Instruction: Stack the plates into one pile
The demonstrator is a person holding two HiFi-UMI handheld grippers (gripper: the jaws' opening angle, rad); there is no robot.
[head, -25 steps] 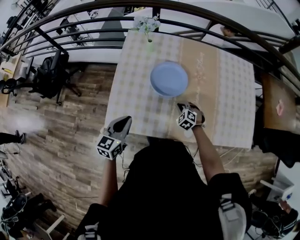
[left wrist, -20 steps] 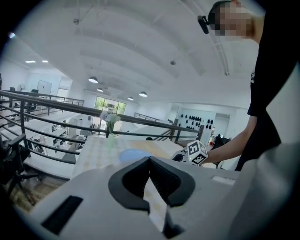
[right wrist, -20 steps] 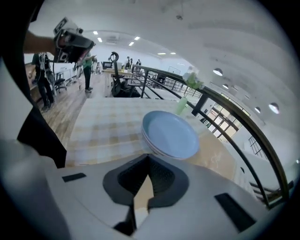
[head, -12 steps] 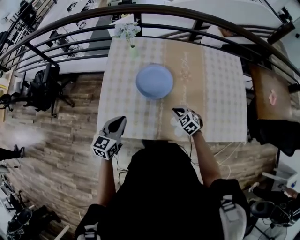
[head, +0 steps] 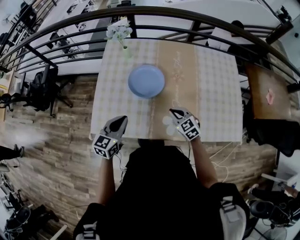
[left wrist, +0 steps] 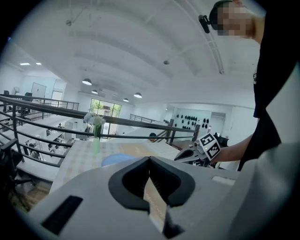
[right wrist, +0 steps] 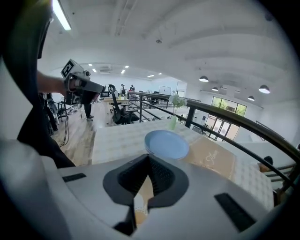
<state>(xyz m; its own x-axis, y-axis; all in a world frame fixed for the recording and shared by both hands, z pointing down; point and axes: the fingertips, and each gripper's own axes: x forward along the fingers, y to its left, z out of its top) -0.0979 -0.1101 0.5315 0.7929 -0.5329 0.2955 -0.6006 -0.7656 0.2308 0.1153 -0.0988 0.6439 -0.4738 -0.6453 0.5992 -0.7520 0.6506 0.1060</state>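
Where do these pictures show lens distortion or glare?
Head view: the fisheye bends the railing into an arc, the blue plate is sharp. Right gripper view: dark round corners, a ceiling lamp glares at top left. Left gripper view: same dark corners.

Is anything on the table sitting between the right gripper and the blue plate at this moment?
Nothing visible does. The cloth between the right gripper and the blue plate is bare. The flower vase stands beyond the plate, near the table's far corner, and the left gripper is off to the side.
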